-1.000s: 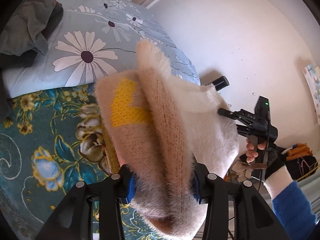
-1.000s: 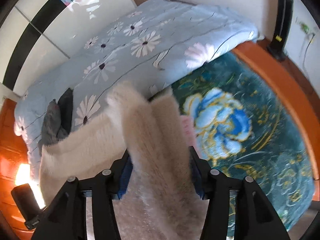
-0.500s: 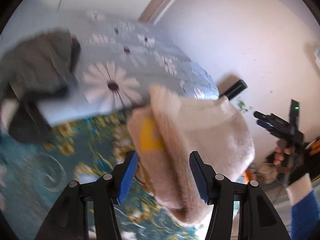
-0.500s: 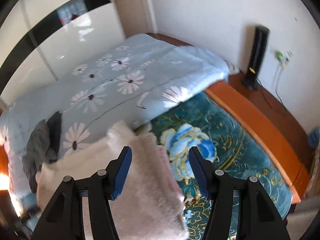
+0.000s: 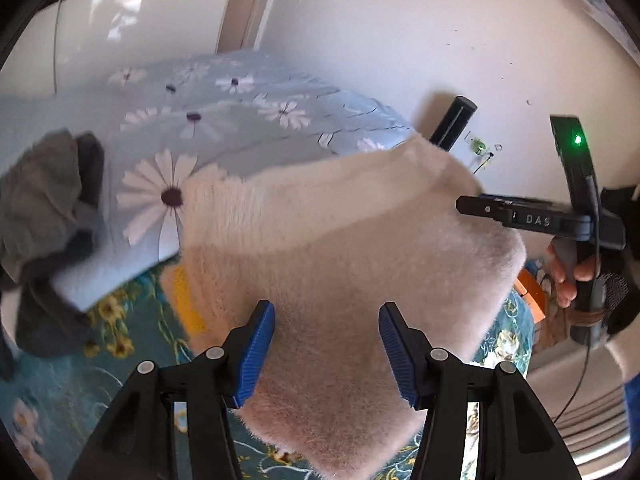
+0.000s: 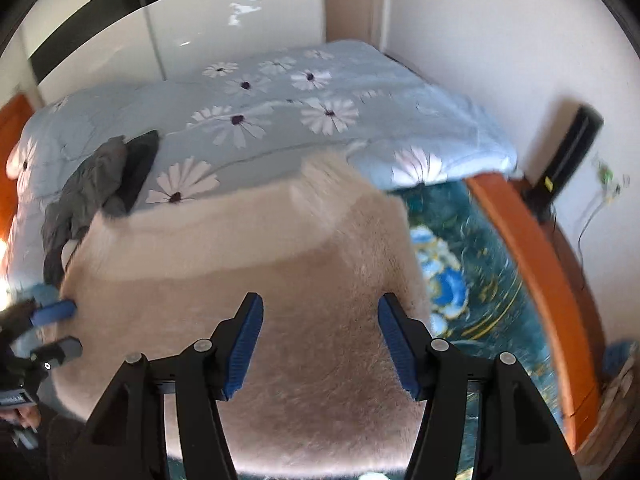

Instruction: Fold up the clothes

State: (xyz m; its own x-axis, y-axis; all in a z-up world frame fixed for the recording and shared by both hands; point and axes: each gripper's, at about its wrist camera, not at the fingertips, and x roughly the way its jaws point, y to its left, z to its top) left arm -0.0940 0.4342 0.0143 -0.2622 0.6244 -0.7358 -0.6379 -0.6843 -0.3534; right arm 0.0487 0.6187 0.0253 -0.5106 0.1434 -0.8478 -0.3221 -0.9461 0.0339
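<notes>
A fluffy cream and beige sweater [image 5: 340, 264] lies folded on the teal flowered bedspread [image 5: 60, 384]; a yellow patch shows at its left edge. It also fills the right wrist view [image 6: 256, 280]. My left gripper [image 5: 326, 350] is open above the sweater's near part, its blue pads apart and holding nothing. My right gripper [image 6: 320, 344] is open above the sweater too, empty. The right gripper also shows from the side in the left wrist view [image 5: 520, 220], by the sweater's far right corner.
A light blue daisy quilt [image 6: 280, 120] lies folded behind the sweater. Dark grey clothes [image 6: 96, 184] sit on its left part. An orange wooden bed frame [image 6: 540, 264] runs along the right, with a black upright device [image 6: 568, 160] by the white wall.
Both grippers have opened and let go of the sweater. The sweater has dropped from a bunched, lifted hold to lying flat and folded on the bed. Both grippers have drawn back.
</notes>
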